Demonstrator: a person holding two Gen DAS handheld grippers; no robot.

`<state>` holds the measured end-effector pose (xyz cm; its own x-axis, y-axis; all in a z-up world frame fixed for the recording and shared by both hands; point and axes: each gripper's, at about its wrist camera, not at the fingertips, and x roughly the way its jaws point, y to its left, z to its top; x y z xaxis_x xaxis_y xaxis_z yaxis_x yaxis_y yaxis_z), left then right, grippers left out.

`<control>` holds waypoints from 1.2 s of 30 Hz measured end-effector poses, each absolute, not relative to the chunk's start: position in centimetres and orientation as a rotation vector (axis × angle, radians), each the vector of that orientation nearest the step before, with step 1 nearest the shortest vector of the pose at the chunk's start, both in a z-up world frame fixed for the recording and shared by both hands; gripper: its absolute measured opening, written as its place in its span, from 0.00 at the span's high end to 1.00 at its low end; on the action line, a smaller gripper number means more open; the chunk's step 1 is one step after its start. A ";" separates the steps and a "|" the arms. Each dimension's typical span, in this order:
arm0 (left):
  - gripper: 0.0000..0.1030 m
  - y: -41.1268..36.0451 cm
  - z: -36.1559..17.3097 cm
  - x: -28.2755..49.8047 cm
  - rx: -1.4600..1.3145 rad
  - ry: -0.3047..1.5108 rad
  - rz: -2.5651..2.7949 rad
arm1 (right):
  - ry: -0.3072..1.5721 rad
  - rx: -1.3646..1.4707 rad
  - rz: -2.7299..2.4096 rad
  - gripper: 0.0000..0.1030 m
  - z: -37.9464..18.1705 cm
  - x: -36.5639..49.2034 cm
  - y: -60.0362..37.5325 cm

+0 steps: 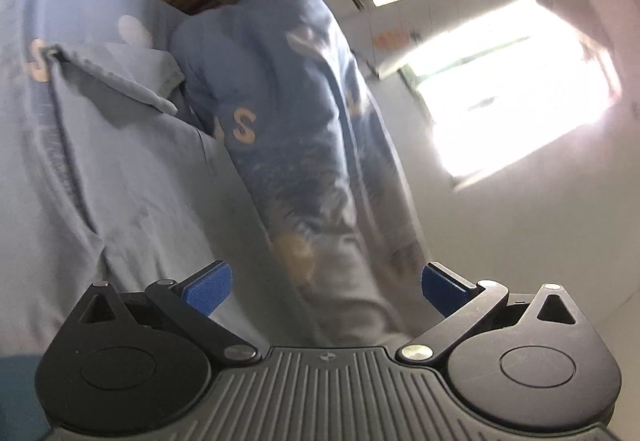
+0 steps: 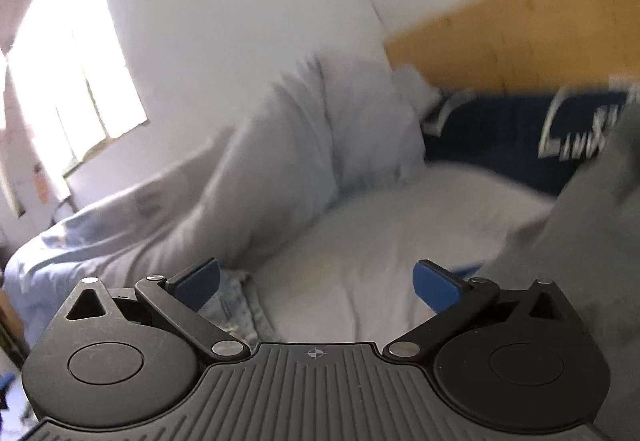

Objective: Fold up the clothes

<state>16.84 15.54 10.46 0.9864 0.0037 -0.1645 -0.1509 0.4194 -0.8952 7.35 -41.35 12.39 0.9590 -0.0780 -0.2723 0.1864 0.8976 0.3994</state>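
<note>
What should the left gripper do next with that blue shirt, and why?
Probably ease forward and close on the fabric. The left gripper has its jaws wide open, and a bunched fold of the blue shirt lies between and just beyond them, ungripped. The right gripper is open too, over white bedding, so nothing is held.

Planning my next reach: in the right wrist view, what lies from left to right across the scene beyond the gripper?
Bright window → light blue bedding → pale grey garment heaped upright → dark navy cloth with white lettering → grey-green fabric at the right edge. The open right gripper hovers over white bedding.
</note>
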 end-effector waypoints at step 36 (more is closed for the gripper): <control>0.00 5.9 2.2 -10.1 -0.885 0.557 -0.135 | 0.361 0.181 0.041 0.00 5.4 -16.9 -28.1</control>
<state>-10.09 5.90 2.17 0.8505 -0.3358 -0.4048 -0.1129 0.6352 -0.7641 -16.86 -28.15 5.42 0.9349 0.0726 -0.3473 -0.0080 0.9829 0.1838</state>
